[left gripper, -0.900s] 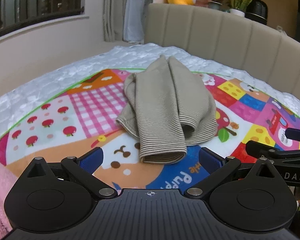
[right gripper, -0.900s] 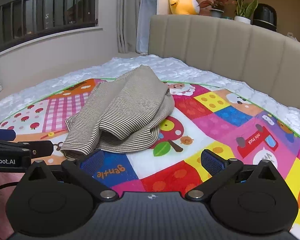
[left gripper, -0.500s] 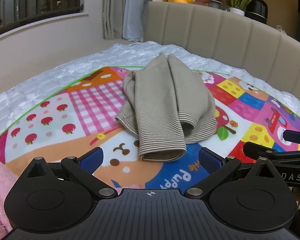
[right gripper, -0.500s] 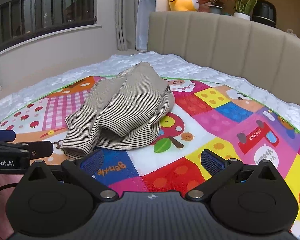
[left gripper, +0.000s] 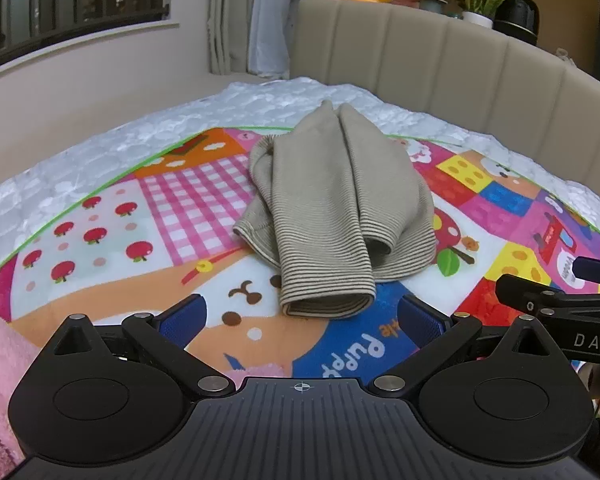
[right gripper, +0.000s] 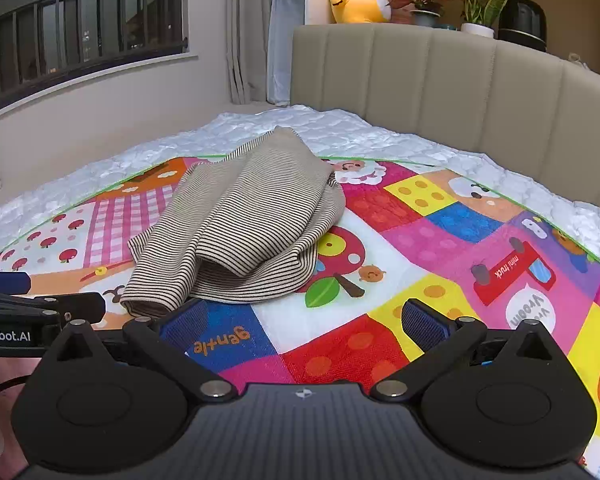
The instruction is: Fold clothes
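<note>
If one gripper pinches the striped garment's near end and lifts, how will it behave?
The striped garment lies in soft, rounded folds, so it would probably drape limply and unfold rather than lift stiffly. Its thin ribbed knit looks light. Pushed across the patterned mat, it would likely bunch instead of sliding whole.

left tongs (left gripper: pixel 300 316): black, blue pads | right tongs (right gripper: pixel 304 318): same

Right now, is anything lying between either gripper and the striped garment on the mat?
Nothing visible does. The striped garment lies alone on the colourful mat. Only bare mat separates it from the open left gripper and the open right gripper, which sits slightly to its right.
</note>
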Available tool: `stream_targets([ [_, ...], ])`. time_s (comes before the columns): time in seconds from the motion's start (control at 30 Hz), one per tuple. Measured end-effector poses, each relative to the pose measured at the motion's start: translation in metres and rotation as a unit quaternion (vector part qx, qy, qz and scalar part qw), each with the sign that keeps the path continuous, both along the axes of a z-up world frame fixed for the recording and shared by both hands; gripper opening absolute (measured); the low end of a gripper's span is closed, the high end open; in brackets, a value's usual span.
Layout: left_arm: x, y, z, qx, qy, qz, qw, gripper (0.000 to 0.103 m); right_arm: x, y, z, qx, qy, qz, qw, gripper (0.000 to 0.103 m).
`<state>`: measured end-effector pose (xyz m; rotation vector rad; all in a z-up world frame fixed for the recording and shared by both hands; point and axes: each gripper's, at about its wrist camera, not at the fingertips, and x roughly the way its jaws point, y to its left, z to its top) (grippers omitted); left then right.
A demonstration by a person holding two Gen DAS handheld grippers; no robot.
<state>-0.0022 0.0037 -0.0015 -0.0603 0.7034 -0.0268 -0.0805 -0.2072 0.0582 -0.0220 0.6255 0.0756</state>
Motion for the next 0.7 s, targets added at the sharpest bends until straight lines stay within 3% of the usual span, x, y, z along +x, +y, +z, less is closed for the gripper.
stream_targets([
  [0.7, 0.0003, 0.0011, -0.0009, -0.004, 0.005, 0.005, 1.0000, 0.103, -0.0004, 0.0005, -0.0010, 0.000, 0.001, 0.001, 1.000, 0.103],
])
